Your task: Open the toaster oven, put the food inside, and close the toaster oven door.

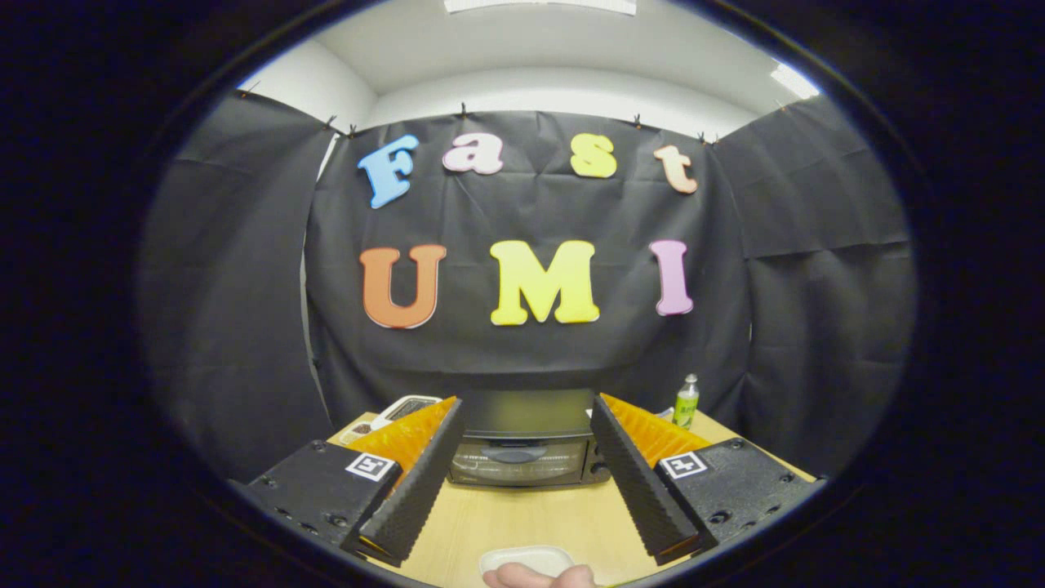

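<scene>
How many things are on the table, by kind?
Toaster oven, door shut, beyond the open fingers: 1
Green bottle: 1
White dish: 1
White-framed thing behind one finger: 1
Total: 4

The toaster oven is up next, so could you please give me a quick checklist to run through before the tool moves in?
1. Toaster oven door needs opening: closed now, ok.
2. Tool open and holding nothing: ok.
3. Wooden table between the tool and the oven is bare: ok.
4. Food ready: a white dish lies near a hand; contents cannot tell.
5. Green bottle stands to the oven's side, away from the door: ok.
</scene>
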The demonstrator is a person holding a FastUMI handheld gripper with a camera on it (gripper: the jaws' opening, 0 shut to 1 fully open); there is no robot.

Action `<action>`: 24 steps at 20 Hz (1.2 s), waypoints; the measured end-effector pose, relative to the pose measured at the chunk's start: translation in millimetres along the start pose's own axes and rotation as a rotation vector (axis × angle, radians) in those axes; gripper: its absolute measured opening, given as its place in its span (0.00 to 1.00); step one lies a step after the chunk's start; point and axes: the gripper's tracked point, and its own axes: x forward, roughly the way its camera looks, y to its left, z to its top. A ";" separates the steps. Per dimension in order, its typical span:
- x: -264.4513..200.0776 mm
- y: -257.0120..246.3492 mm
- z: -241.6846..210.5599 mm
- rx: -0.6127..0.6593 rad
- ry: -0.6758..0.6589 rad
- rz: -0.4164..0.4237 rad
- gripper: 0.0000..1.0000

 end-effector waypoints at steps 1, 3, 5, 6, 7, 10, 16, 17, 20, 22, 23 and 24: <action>-14.1 -2.8 5.4 0.007 -0.011 -0.013 1.00; -45.4 -5.4 6.8 0.027 -0.011 -0.032 1.00; -71.5 3.0 11.2 0.041 -0.029 -0.017 1.00; -88.1 8.5 12.6 0.046 -0.040 -0.006 1.00; -99.3 13.2 10.3 0.056 -0.049 0.005 1.00; -119.7 29.0 -3.9 0.043 -0.040 0.035 1.00; -126.9 37.3 -9.4 0.051 -0.046 0.020 1.00; -126.5 30.7 -8.9 0.040 -0.046 -0.004 1.00; -127.0 34.8 -7.7 0.025 -0.052 -0.005 1.00; -129.6 31.8 -6.2 0.033 -0.063 -0.014 1.00; -131.2 29.8 -6.1 0.035 -0.070 -0.014 1.00; -132.5 31.5 -4.3 0.039 -0.077 -0.006 1.00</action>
